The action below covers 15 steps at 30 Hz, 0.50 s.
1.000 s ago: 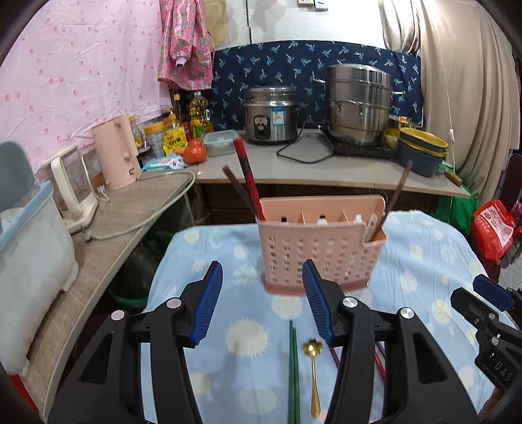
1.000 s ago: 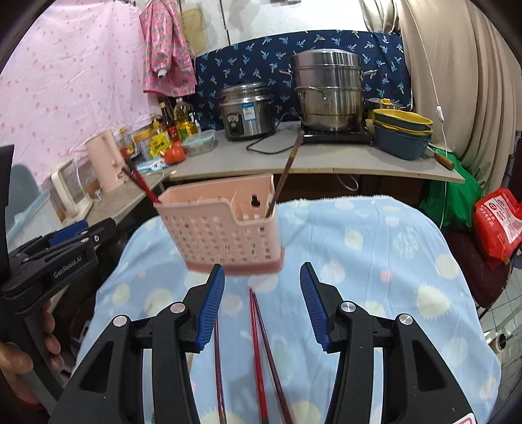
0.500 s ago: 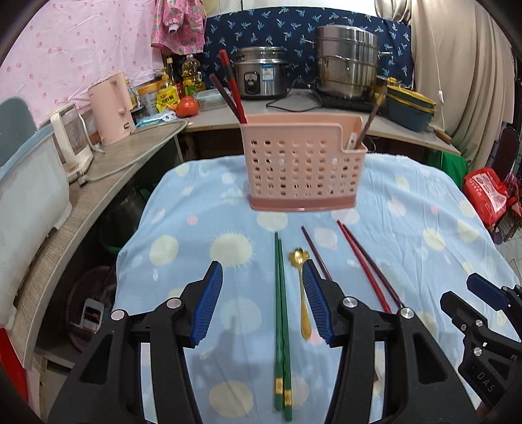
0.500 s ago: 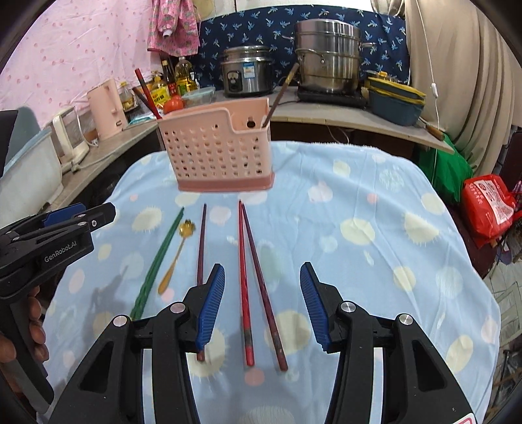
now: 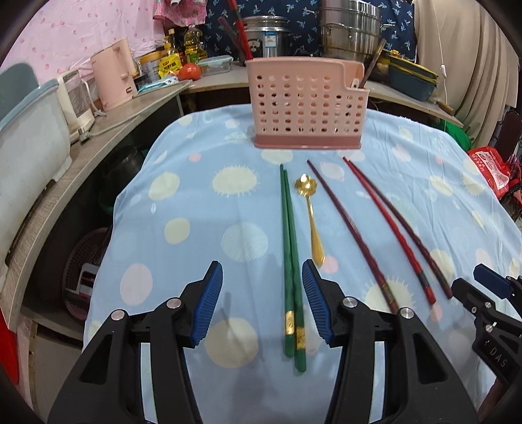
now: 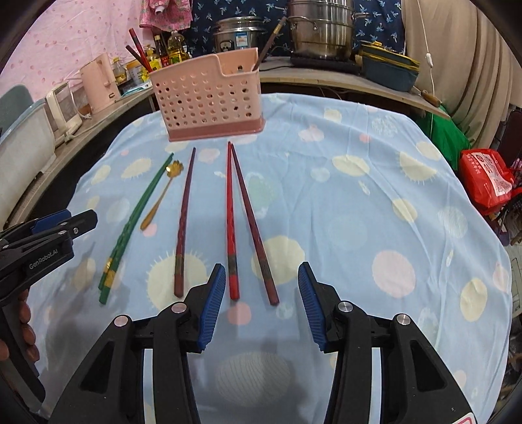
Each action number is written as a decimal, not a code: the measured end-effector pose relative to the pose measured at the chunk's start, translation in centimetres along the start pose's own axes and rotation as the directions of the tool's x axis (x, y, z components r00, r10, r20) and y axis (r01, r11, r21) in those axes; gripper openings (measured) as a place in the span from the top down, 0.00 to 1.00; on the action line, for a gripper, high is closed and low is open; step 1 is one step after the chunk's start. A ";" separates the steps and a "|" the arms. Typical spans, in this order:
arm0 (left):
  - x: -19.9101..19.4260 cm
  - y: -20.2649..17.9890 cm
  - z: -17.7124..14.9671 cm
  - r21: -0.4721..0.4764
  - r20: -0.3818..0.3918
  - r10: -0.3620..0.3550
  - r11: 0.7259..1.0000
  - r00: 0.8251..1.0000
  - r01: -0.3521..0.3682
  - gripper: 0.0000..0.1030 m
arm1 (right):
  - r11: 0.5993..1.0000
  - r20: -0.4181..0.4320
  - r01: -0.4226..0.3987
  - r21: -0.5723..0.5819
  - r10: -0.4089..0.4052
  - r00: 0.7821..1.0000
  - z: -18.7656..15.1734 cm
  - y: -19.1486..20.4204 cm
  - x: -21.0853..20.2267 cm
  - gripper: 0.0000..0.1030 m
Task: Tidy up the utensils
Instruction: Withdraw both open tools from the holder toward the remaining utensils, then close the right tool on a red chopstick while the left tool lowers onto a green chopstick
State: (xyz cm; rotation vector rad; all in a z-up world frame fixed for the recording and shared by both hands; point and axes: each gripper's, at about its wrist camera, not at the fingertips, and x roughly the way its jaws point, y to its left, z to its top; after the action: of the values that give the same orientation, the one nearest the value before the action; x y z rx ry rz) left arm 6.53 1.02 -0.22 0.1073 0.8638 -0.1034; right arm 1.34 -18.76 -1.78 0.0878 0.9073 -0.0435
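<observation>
A pink perforated utensil holder [image 5: 308, 104] stands at the far side of the blue spotted tablecloth, with chopsticks sticking out of it; it also shows in the right wrist view [image 6: 208, 98]. In front of it lie a green chopstick pair [image 5: 290, 254], a gold spoon [image 5: 311, 215], one dark red chopstick [image 5: 352, 228] and a red pair [image 5: 394, 228]. My left gripper [image 5: 262, 303] is open over the near end of the green pair. My right gripper [image 6: 261, 303] is open just short of the red pair's [image 6: 241, 221] near ends.
A counter behind the table holds a rice cooker [image 5: 266, 31], steel pot [image 5: 349, 29], pink kettle [image 5: 112, 78] and bottles. A white appliance [image 5: 29, 137] stands on the left shelf. A red bag [image 6: 489, 176] lies on the floor to the right.
Both grippers have pulled back from the holder toward the near table edge and lowered over the utensils. Both stay open and empty.
</observation>
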 end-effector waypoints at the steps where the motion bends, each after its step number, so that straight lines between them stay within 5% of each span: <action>1: 0.2 0.2 -0.4 -0.003 -0.010 0.000 1.000 1.000 0.000 0.53 | 1.000 -0.006 0.000 0.002 0.000 1.000 -0.2 -0.2 0.1 0.59; 15: 1.4 0.9 -2.8 -0.009 -0.063 -0.005 1.000 0.998 0.004 0.54 | 1.000 -0.054 0.004 0.010 -0.004 0.999 -0.9 -0.8 2.0 0.73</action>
State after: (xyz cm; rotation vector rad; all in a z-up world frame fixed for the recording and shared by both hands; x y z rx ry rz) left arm 5.44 2.24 -3.03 0.1010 0.9272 -0.1008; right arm 1.79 -19.47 -3.95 0.0972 0.9614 -0.0500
